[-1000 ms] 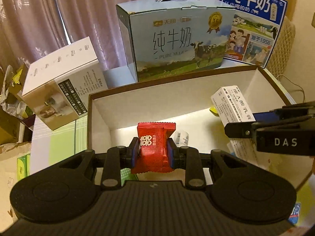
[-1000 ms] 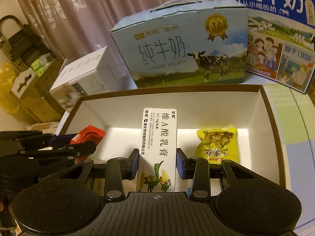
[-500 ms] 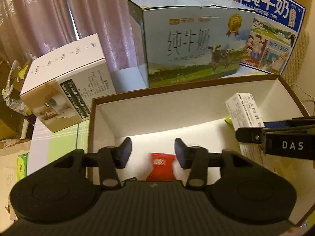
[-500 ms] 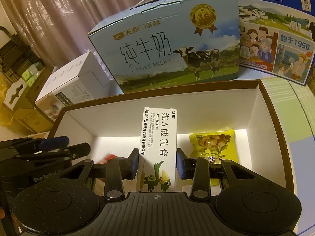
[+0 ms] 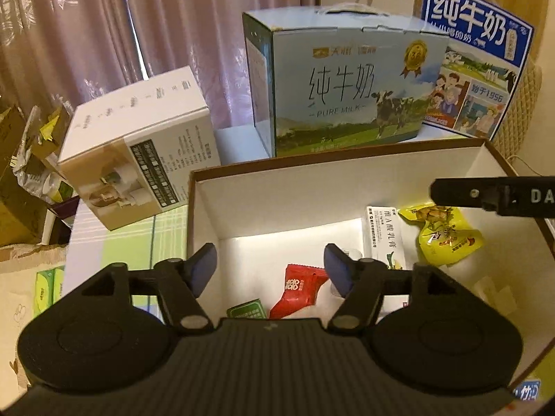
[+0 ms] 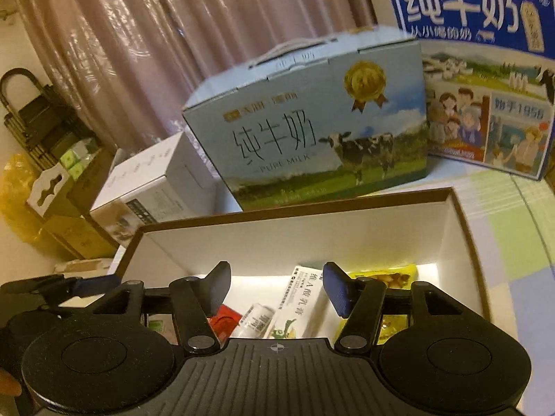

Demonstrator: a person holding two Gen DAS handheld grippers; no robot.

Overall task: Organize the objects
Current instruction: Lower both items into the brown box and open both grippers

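Note:
A brown-rimmed open box (image 5: 333, 163) with white walls (image 6: 312, 239) holds the items. A red candy packet (image 5: 298, 289) lies on its floor, below my left gripper (image 5: 272, 270), which is open and empty. A white ointment carton (image 5: 385, 235) lies flat beside a yellow snack bag (image 5: 447, 235). My right gripper (image 6: 277, 289) is open above that ointment carton (image 6: 305, 305), with the yellow bag (image 6: 385, 275) to its right and the red packet (image 6: 225, 320) to its left. A small white tube (image 6: 255, 320) and a green packet (image 5: 248, 310) also lie inside.
Behind the open box stand a light-blue milk carton case (image 5: 347, 83) and a dark-blue milk case (image 5: 475, 59). A white appliance box (image 5: 138, 145) sits at the left. Cardboard clutter (image 5: 20, 180) and curtains lie beyond. The right gripper's finger (image 5: 492, 196) crosses the left wrist view.
The left gripper opened and dropped the red candy packet into the box. The right gripper then opened and released the ointment carton, which now lies flat on the box floor.

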